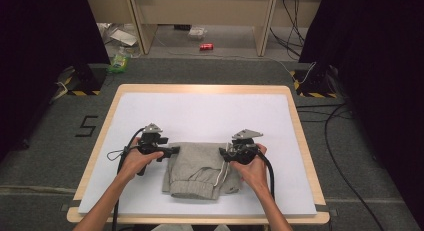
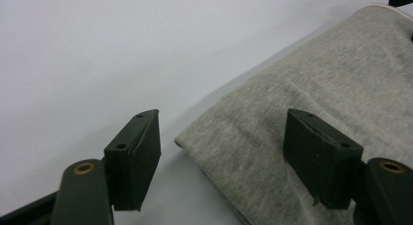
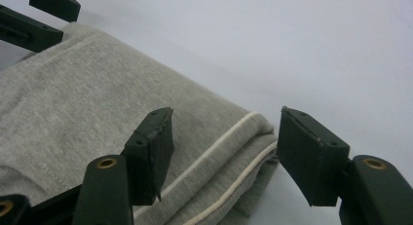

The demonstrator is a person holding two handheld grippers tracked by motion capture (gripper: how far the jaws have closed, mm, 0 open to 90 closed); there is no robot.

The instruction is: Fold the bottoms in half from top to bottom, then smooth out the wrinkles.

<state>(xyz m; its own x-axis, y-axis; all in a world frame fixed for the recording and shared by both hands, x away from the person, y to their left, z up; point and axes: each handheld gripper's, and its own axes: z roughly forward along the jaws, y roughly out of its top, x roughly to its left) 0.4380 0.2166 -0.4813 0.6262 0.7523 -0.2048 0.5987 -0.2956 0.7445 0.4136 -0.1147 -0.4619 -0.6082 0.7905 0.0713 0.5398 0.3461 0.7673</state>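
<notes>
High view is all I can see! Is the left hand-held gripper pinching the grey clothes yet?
Observer: No. The left hand-held gripper is open, astride a corner of the grey garment, and its pads aren't pressing it.
Operator: What about the right one?
Observer: The right hand-held gripper is open too, with the garment's folded edge between its jaws.
Operator: I see one white line there. Just one?
Observer: Two cream stripes show there, one below the other.
</notes>
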